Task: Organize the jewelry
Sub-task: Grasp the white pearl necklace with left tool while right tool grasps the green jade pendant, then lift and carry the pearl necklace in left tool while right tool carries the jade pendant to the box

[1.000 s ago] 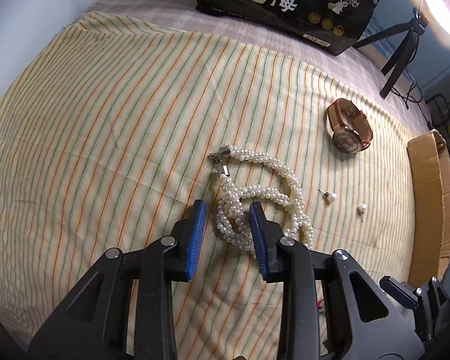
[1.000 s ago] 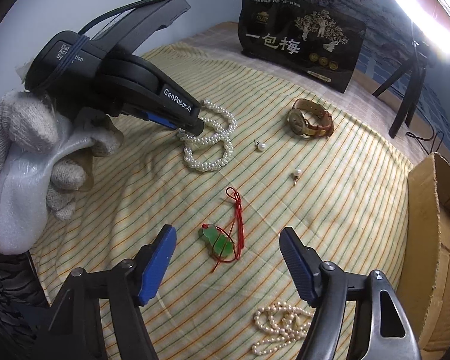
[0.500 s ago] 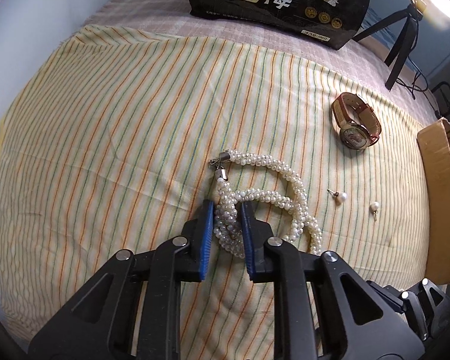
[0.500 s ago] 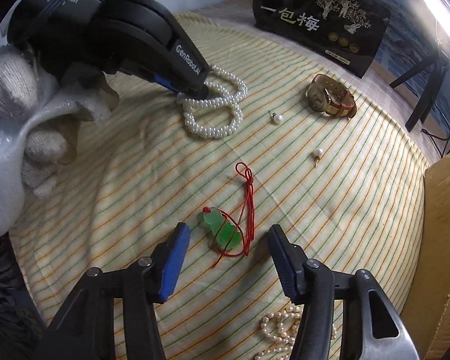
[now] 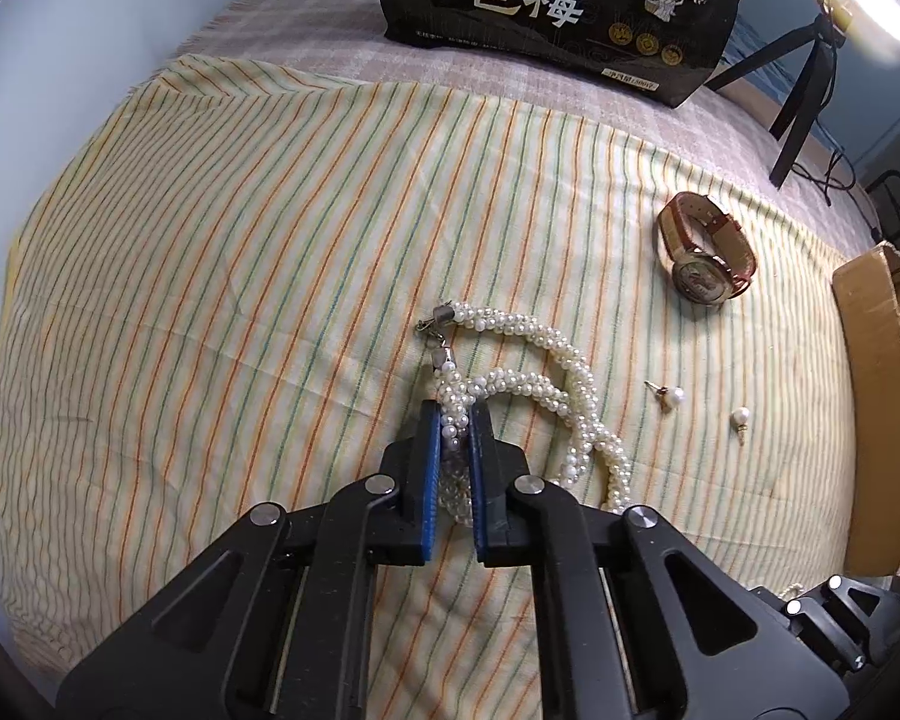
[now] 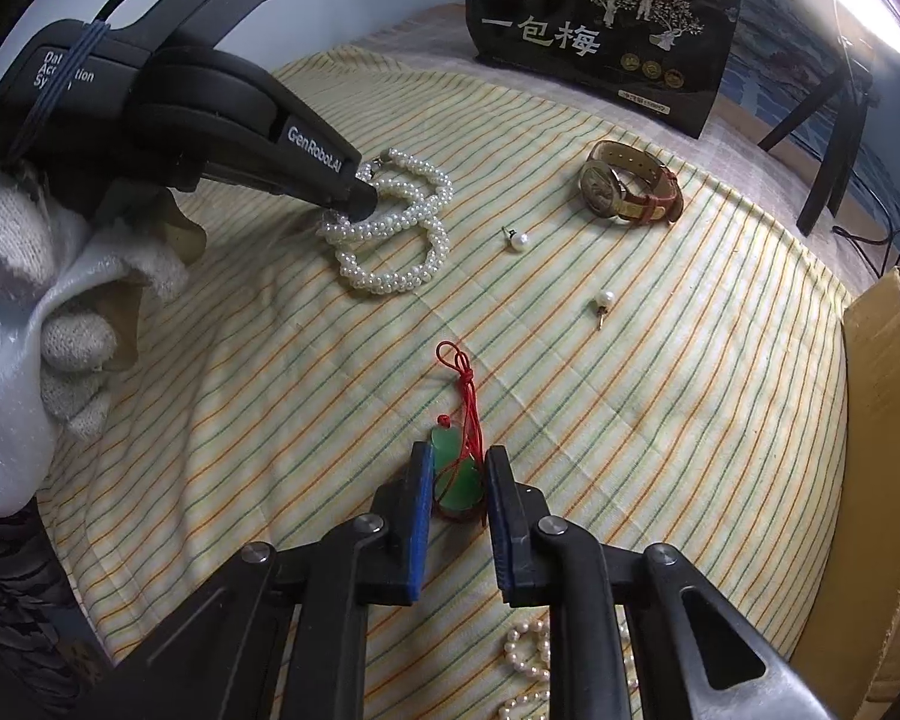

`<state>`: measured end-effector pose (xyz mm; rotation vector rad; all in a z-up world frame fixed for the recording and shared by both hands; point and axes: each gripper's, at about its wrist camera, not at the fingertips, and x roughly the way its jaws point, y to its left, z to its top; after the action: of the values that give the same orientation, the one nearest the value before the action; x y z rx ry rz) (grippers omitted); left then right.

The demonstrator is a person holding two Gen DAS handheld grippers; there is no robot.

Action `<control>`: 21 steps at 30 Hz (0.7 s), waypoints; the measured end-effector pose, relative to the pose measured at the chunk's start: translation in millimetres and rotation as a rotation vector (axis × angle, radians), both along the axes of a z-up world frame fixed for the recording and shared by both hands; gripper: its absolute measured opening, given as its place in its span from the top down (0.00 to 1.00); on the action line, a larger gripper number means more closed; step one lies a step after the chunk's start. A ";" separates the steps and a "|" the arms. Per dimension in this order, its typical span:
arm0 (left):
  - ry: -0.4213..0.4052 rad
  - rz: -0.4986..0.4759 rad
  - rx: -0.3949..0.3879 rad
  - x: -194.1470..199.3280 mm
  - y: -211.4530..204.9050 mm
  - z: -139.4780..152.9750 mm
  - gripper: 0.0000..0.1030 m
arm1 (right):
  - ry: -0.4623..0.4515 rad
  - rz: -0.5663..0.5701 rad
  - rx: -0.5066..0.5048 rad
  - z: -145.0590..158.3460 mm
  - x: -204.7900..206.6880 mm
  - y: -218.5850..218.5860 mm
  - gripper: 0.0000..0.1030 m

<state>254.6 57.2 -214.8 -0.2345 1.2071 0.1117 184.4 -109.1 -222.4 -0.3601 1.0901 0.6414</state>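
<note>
Black bag (image 5: 561,12), lettered "一包梅", at the striped cloth's (image 5: 210,240) far edge. Left claw (image 5: 455,420), marked "GenRoboLAI", clamped on pearl necklace (image 5: 546,384); right claw (image 6: 457,468), just closing, pinches green pendant (image 6: 459,480), red cord running toward the bag.

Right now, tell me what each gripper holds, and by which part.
The left gripper pinches the pearl necklace on the strands just below its clasp. The right gripper has just closed around the green pendant, across its sides, red cord included.
</note>
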 end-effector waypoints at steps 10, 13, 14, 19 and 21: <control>-0.089 0.003 -0.066 -18.5 1.2 40.6 0.94 | -0.060 -0.051 0.075 35.7 -4.1 -19.1 0.85; -0.122 -0.005 -0.079 -24.6 -3.5 55.1 0.94 | -0.080 -0.071 0.100 47.7 -5.5 -28.3 0.85; -0.135 -0.009 -0.086 -27.4 -4.8 60.8 0.94 | -0.087 -0.077 0.106 50.9 -6.3 -30.7 0.85; -0.180 -0.025 -0.093 -33.4 -14.3 80.1 0.94 | -0.113 -0.097 0.123 63.6 -7.5 -41.8 0.85; -0.197 -0.030 -0.094 -34.4 -17.3 87.4 0.94 | -0.121 -0.106 0.134 69.2 -8.0 -47.2 0.85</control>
<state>220.1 39.9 -127.4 -0.3026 1.0200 0.0057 176.4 -156.3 -153.2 -0.2209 0.9391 0.5875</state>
